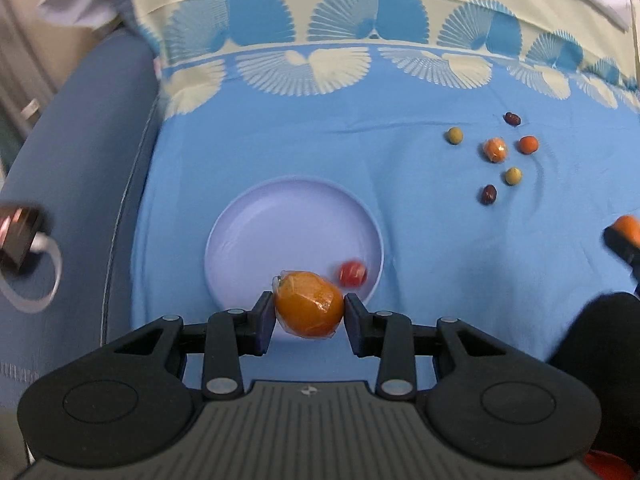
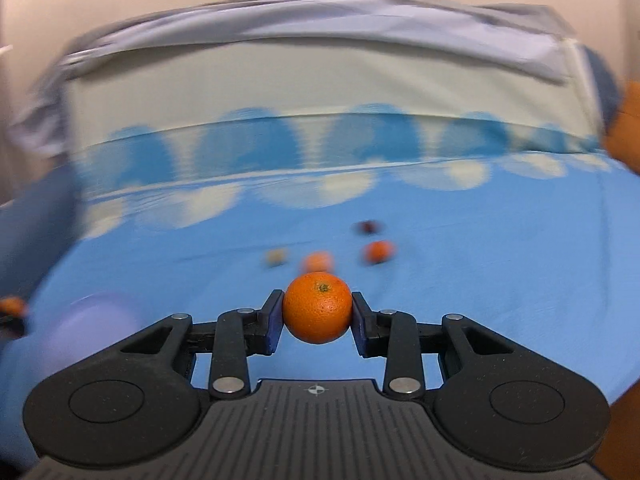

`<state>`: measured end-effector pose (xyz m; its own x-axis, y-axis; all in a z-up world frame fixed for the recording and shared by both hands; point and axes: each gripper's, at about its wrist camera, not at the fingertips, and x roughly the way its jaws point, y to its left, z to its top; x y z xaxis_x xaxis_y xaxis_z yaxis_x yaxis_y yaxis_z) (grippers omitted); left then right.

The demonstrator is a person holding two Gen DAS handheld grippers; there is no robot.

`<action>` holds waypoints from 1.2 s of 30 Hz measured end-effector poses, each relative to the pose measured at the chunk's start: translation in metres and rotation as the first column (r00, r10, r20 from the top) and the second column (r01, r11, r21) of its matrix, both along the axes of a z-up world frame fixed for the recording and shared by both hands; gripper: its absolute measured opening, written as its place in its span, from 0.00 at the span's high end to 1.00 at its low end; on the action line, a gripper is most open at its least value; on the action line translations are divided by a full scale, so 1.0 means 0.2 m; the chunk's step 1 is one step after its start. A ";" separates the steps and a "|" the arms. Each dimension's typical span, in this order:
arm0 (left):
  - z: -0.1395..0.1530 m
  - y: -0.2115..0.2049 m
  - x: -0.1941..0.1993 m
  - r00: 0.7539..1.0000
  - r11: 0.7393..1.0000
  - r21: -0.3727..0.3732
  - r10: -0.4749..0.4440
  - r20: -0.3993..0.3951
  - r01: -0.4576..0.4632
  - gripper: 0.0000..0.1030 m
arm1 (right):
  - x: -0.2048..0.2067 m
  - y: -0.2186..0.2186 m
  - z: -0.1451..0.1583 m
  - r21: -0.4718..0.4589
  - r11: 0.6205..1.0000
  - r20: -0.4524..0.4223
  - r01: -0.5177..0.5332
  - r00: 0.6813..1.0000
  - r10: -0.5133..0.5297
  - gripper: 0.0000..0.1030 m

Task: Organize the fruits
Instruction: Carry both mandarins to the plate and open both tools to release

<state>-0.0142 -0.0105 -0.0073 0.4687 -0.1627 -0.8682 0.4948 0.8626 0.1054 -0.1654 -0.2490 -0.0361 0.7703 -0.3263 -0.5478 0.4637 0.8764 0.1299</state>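
Note:
My left gripper is shut on a plastic-wrapped orange fruit, held over the near rim of a pale lilac plate. A small red fruit lies in the plate, blurred. My right gripper is shut on a bare orange, held above the blue cloth; it also shows at the right edge of the left wrist view. Loose fruits lie at the right on the cloth: two olive-green ones, a wrapped orange one, a small orange one and two dark red ones.
A blue cloth with a cream fan pattern covers the surface. A blue padded edge runs along the left. The right wrist view is motion-blurred; the plate shows at its lower left.

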 end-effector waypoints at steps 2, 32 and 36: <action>0.01 0.10 -0.08 1.000 1.000 -0.019 0.016 0.001 -0.016 0.60 | -0.03 0.15 0.05 0.018 0.995 0.014 -0.094 0.996 0.094 0.65; 0.09 0.55 -0.47 0.991 0.990 -0.104 0.102 0.086 -0.093 0.61 | -0.20 0.93 0.29 -0.168 0.888 -0.045 -0.427 0.904 0.426 0.65; 0.08 0.55 -0.45 0.991 0.990 -0.107 0.104 0.079 -0.096 0.61 | -0.20 0.93 0.28 -0.168 0.887 -0.054 -0.431 0.902 0.428 0.65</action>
<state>-0.1048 0.1005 0.0089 0.5578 -0.1981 -0.8060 0.3987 0.9157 0.0509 -0.2047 -0.0625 0.0206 0.8484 -0.0551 -0.5264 0.0374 0.9983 -0.0442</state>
